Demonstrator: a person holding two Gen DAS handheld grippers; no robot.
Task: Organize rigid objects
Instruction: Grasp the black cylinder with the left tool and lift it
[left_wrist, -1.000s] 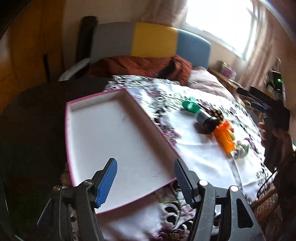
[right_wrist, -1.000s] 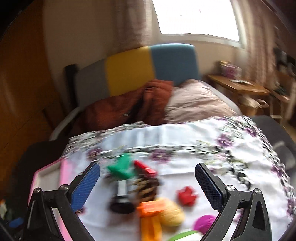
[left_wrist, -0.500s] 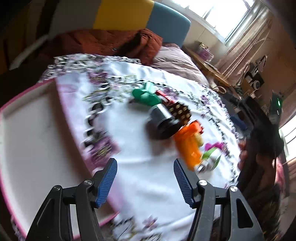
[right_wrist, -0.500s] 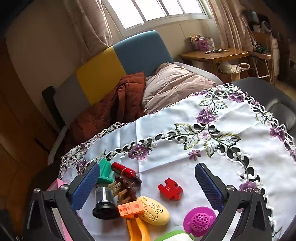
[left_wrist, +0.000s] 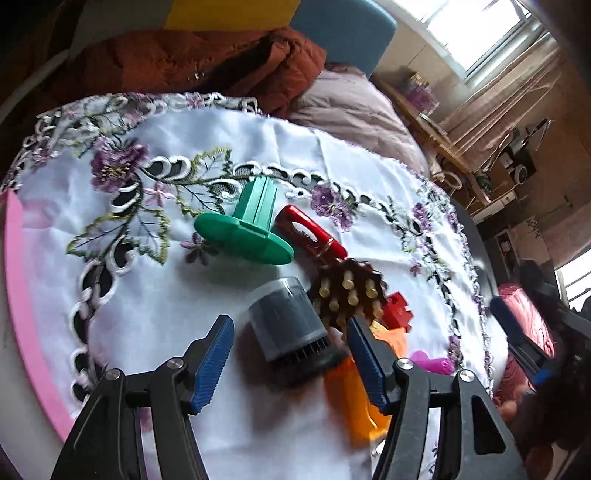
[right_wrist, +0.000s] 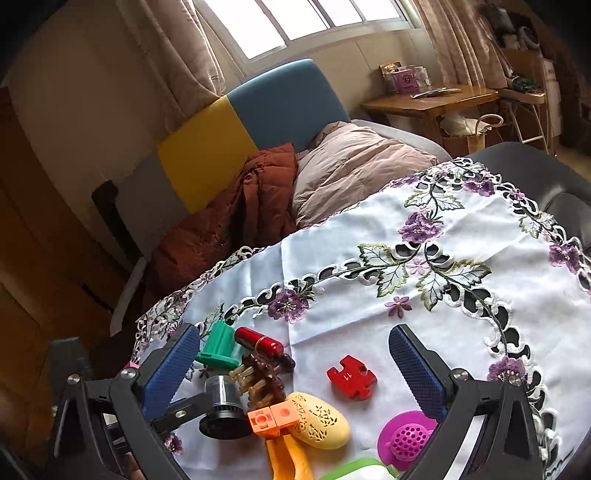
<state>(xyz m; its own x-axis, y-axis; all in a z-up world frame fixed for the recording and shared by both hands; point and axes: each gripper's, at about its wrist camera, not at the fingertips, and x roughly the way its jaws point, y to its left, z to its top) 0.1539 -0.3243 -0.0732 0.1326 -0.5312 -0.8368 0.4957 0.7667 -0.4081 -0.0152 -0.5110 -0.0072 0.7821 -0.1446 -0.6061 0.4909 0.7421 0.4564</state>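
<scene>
**Left jaws over the grey cylinder: crowded pick**

Risk first. My left gripper (left_wrist: 290, 349) is spread wide and empty, with the grey cylinder (left_wrist: 284, 317) lying on its side between the pads, nothing pressing on it yet. Just past my right-hand pad sits the brown peg brush (left_wrist: 347, 291), touching or nearly touching the cylinder; the orange toy (left_wrist: 354, 391) lies under that same pad. If I close as I stand, I judge the pad could snag the brush or the orange piece and drag both. The cylinder is round with a flared dark base, so it may roll or squirt out of a skewed pinch. The green flanged piece (left_wrist: 247, 225) and red tube (left_wrist: 314, 236) lie ahead of the tips, near enough to be nudged.

My right gripper (right_wrist: 295, 373) is also released, holding nothing, above the red puzzle piece (right_wrist: 351, 376).

Against a second ago: then my left jaws framed the pink tray (left_wrist: 22, 302), with the toys far to the right. Now the tray is only an edge at far left, and the pile fills the view.
</scene>
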